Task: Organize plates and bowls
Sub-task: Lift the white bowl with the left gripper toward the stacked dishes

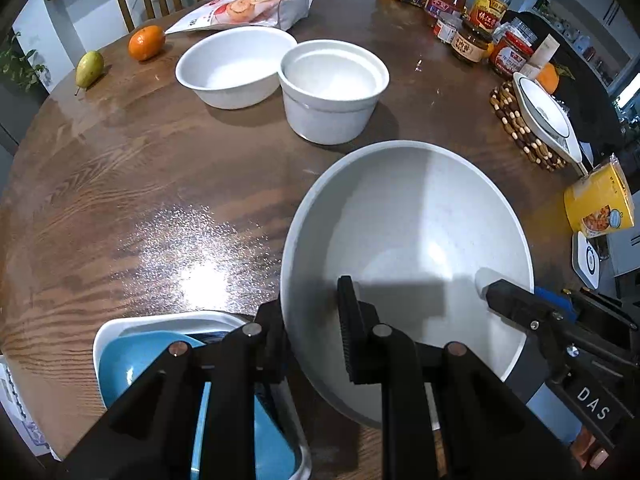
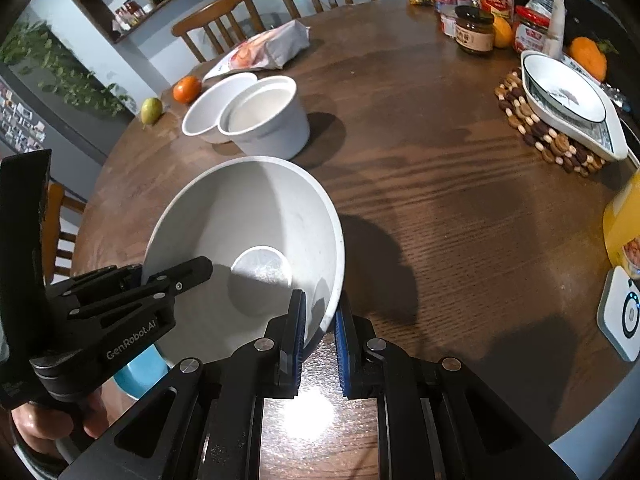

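A large grey-white bowl (image 1: 408, 248) (image 2: 248, 240) is held above the wooden table by both grippers. My left gripper (image 1: 314, 336) is shut on its near-left rim, one finger inside and one outside. My right gripper (image 2: 320, 320) is shut on its right rim; it also shows in the left wrist view (image 1: 504, 292). A blue plate (image 1: 132, 360) lies in a white rectangular dish (image 1: 120, 328) below the left gripper. Two white bowls stand together at the far side: a shallow bowl (image 1: 236, 66) (image 2: 204, 112) and a deep straight-walled bowl (image 1: 334, 88) (image 2: 268, 116).
A white dish (image 2: 568, 100) rests on a beaded trivet (image 2: 540, 128) at the right. Jars and bottles (image 1: 476, 16) stand at the far right. An orange (image 1: 146, 42), a pear (image 1: 89, 68) and a food bag (image 1: 248, 8) lie at the far left. A yellow box (image 1: 600, 204) sits at the right edge.
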`<state>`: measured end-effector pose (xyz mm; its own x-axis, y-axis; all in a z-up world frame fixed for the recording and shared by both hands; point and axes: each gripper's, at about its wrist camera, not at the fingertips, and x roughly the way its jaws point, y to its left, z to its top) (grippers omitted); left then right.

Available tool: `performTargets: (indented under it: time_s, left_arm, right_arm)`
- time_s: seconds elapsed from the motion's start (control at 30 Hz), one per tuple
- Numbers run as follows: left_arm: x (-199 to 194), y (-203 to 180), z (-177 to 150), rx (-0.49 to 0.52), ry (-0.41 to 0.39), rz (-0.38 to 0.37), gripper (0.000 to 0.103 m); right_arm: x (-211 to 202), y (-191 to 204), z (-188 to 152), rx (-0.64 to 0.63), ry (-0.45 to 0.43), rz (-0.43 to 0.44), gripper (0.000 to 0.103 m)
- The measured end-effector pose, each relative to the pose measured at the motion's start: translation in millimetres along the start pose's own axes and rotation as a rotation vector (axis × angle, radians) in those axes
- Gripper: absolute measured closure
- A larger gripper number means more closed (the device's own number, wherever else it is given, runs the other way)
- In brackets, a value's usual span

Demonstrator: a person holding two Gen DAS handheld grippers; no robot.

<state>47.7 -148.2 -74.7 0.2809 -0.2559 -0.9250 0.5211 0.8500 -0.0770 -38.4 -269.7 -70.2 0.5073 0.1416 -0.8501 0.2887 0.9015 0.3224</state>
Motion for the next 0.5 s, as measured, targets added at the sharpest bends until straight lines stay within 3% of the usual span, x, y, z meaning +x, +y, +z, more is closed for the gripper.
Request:
performTargets:
  time_s: [0.5]
  left_arm:
    - [8.4, -2.5, -0.9, 0.004, 0.017, 0.013, 0.084]
  right_arm:
    - [5.2, -3.2, -4.2, 0.004, 0.014, -0.005, 0.088]
